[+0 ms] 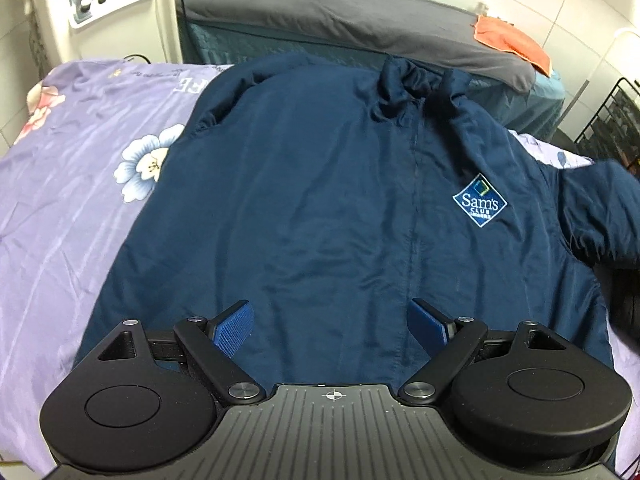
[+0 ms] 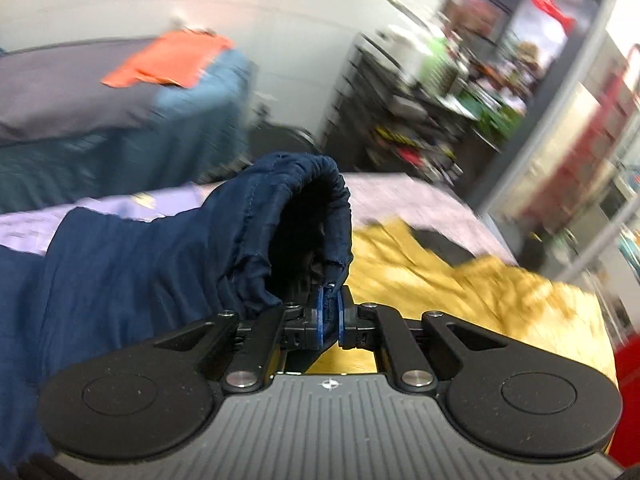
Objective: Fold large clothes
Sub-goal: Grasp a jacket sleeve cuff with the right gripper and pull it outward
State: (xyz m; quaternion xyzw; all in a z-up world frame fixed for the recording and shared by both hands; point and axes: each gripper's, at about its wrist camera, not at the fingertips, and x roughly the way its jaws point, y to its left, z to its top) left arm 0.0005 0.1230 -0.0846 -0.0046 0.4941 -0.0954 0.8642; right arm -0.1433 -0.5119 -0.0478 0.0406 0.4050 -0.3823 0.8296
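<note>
Pinching the jacket cuff (image 2: 316, 216), right hand-held gripper (image 2: 329, 310) hides its pads.

- Even, soft indoor light fills both views; shadows are faint.
- Left wrist view is mostly sharp; the navy jacket (image 1: 320, 200) shows a mild sheen, and its sleeve blurs at the right edge.
- Right wrist view is heavily motion-blurred, especially the shelves (image 2: 440, 112).
- Fisheye distortion bends edges, with dark corners.

Bedroom – floral bedsheet (image 1: 60, 184), second bed (image 1: 360, 20) behind.
</note>
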